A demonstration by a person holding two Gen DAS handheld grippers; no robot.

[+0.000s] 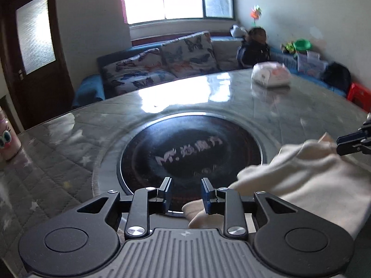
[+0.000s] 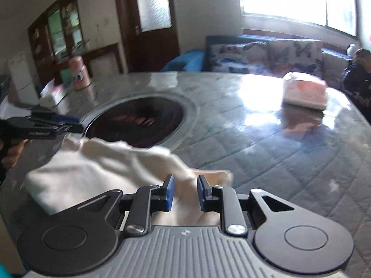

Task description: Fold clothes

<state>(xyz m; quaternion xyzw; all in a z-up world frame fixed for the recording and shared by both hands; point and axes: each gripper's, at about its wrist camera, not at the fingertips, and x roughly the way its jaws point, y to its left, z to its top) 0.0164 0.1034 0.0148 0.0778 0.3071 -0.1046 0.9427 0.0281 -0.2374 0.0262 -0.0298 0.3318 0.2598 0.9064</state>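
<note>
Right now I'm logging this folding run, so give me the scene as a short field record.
garment: cream cloth, bunched on the table's near side
left gripper: open, nothing between its fingers
right gripper: open, over the cloth
table: glossy cover over quilted fabric
centre: dark round cooktop
far side: white and pink bundle

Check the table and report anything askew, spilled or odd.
Nothing spilled or damaged. The cream garment lies rumpled beside the round black hob, one edge lapping its rim. Both tongs, left and right, are open and grip nothing. A folded white bundle sits neatly at the far side.
</note>
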